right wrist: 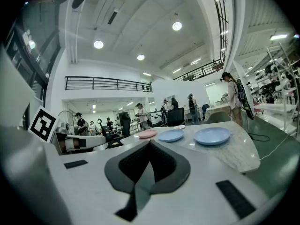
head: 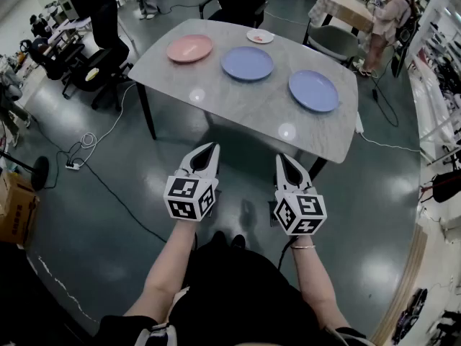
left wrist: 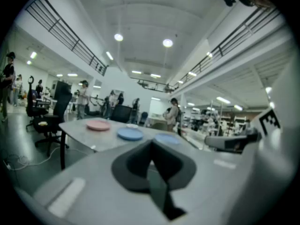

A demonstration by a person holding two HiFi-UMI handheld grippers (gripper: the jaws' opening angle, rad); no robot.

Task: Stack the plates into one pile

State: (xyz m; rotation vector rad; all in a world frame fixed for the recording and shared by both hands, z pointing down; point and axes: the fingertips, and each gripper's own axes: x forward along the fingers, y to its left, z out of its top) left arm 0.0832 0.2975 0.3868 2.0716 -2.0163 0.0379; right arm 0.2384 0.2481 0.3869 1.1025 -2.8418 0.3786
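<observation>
Three plates lie apart in a row on a grey marble table [head: 238, 99]: a pink plate [head: 189, 48] at the left, a blue plate [head: 247, 63] in the middle, another blue plate [head: 313, 90] at the right. A small white plate [head: 260, 36] sits at the far edge. Both grippers hang in front of the table's near edge, over the floor. My left gripper [head: 211, 150] is shut and empty. My right gripper [head: 282, 160] is shut and empty too. In the right gripper view the pink plate [right wrist: 147, 133] and both blue plates [right wrist: 170, 135] [right wrist: 212, 136] show ahead.
Black office chairs [head: 101, 45] stand left of the table, another chair [head: 241, 2] behind it. A grey chair [head: 333, 43] and a standing person [head: 385, 20] are at the far right. Cables [head: 86, 150] run across the green floor. A cardboard box [head: 14, 207] sits at the left.
</observation>
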